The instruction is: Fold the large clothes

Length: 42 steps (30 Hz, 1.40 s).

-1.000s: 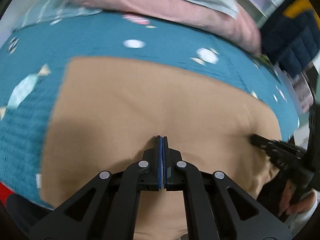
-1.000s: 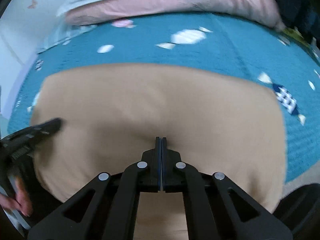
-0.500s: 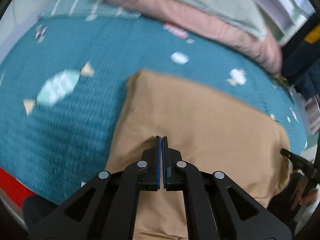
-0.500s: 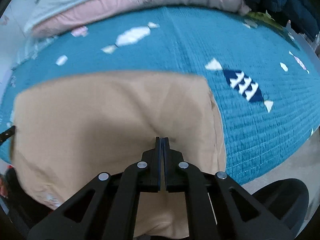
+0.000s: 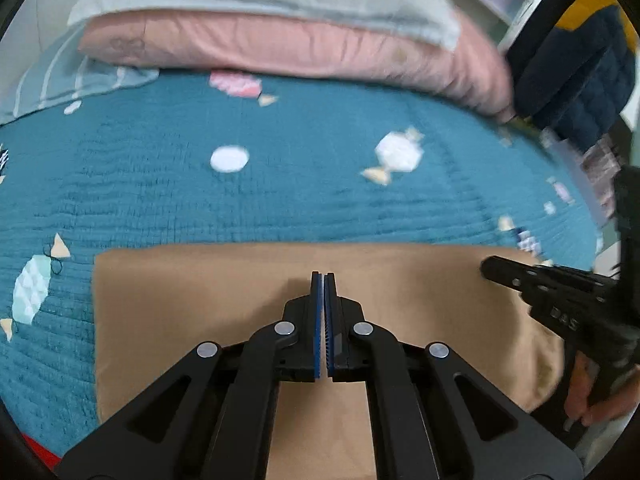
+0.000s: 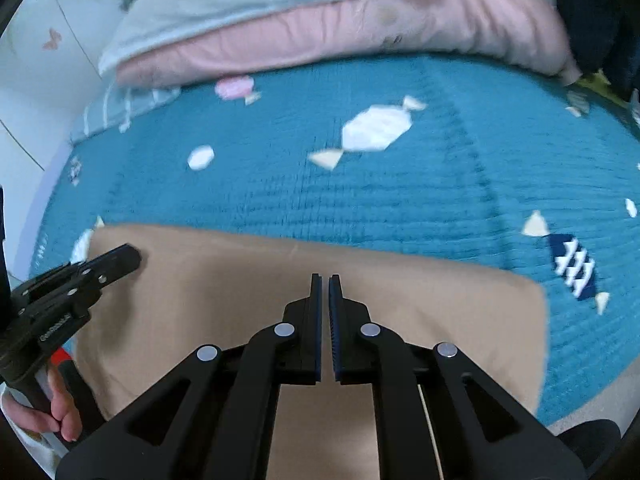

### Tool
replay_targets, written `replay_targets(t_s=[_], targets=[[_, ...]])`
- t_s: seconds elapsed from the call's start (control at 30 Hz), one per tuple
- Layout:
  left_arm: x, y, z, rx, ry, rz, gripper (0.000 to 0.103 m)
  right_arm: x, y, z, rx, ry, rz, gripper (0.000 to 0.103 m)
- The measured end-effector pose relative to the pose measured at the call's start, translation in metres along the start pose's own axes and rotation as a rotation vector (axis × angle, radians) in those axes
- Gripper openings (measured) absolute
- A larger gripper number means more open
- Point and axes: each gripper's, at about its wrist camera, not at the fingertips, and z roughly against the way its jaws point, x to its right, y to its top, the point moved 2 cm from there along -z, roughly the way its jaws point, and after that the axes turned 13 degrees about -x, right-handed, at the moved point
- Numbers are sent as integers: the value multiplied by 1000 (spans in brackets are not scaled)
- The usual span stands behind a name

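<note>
1. The bed (image 5: 280,184), under a teal quilt with a candy print, carries everything; a pink duvet (image 5: 304,46) and a pale grey one are stacked along its far edge, probably to leave the near half free for folding.
2. The tan garment (image 5: 208,304) lies flat as a wide rectangle along the bed's near edge, its far hem straight and parallel to that edge. It looks already folded at least once. Its nearest part drops out of view beneath both tongs, so I cannot tell whether it hangs over the edge.
3. A dark navy and yellow item (image 5: 576,60) at the far right corner is cut off and blurred; what it is I cannot say.
4. The left tongs (image 5: 324,280) hover over the garment's middle, pressed together and holding nothing.
5. The right tongs (image 6: 325,280) sit toward the garment's right half, parted by a narrow slit, with no cloth between them. Whether either touches the fabric is unclear.
</note>
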Motion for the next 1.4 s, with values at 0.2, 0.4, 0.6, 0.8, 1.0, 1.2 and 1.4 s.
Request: replay_targets(t_s=[0.2,0.4,0.6,0.8,1.0,1.2,1.4], targets=[[-51,-7,-2,-2,110,63,3,40,-3,-1,-3,-87,-30,0],[-93,-19,0,-14,144,107,3,98,-11,-15,-64,-30,-177,0],[-88,-17,13,-16,163,93,17,91,-8,4,-69,15,-170,5],[-109,-9,42,6,94,166,75,133,-7,46,4,114,-370,83],[-137,2,43,-28,32,272,75,174,-2,37,-72,272,-536,83],[-149,2,15,-126,-19,331,51,173,-5,15,-171,436,-592,60],[-147,5,0,-117,-65,356,24,180,-5,-15,-223,427,-685,42]])
